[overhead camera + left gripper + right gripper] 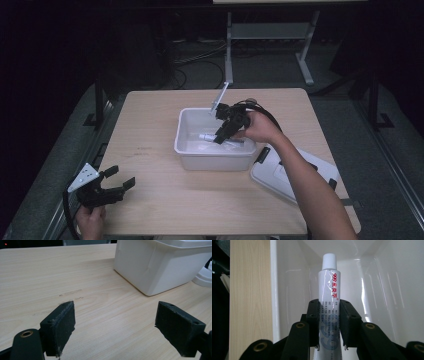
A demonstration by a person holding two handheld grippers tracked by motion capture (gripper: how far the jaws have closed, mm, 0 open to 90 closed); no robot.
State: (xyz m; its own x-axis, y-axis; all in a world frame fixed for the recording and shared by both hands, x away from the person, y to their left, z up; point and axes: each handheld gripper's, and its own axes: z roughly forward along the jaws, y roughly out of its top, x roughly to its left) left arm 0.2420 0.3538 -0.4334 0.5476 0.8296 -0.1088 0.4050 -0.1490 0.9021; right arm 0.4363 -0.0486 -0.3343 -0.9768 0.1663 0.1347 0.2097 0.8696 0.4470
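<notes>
A white tube (329, 292) with a ribbed white cap and red print is pinched between the pads of my right gripper (329, 322), which is shut on it. In the high view the right gripper (223, 134) reaches down into a white plastic bin (186, 146) at the table's middle, and the tube (207, 136) lies level just above the bin's floor, cap to the left. My left gripper (121, 177) rests near the table's front left corner, jaws spread wide with nothing between them. In the left gripper view, bare wood lies between the pads (58, 326).
The bin's white lid (272, 175) lies on the table to the right of the bin (160, 267), partly under the person's right forearm. A white metal frame (270, 35) stands on the floor beyond the table's far edge. Bare wood stretches between the left gripper and the bin.
</notes>
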